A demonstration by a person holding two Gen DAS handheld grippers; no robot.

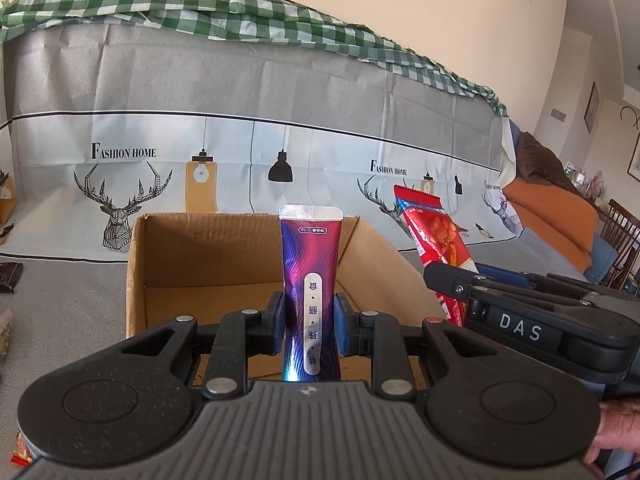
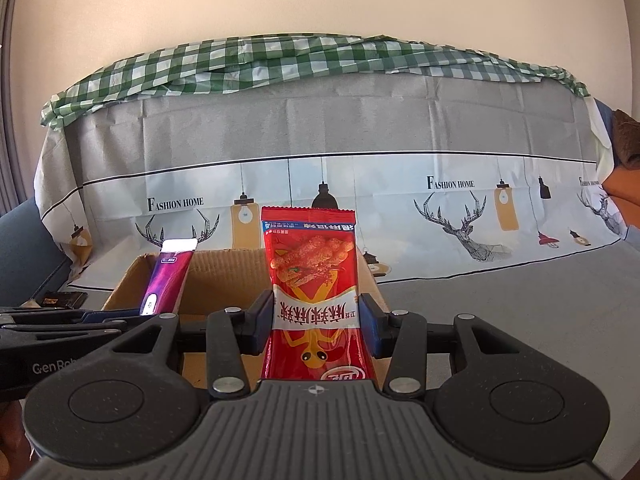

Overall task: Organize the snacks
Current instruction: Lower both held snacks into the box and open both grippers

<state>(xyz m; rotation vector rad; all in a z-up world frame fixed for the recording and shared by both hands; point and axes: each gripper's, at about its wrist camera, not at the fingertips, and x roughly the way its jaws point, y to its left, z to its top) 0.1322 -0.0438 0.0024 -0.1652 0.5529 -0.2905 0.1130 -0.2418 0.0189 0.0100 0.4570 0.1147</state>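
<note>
Glossy foil purple pouch (image 1: 311,280), glossy red packet (image 2: 316,300), matt cardboard box (image 1: 208,256).

Two tools are in view: the left tool (image 1: 310,322) and the right tool (image 2: 316,322). Each clamps one snack, so two held packets: one purple packet (image 1: 311,276) and one red packet (image 2: 314,292). One open cardboard box (image 1: 224,264) sits beyond them. One dark packet (image 2: 64,299) lies far left.

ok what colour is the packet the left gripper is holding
Purple and magenta with wavy lines, silver sealed top; the packet shows best in the left wrist view.
</note>
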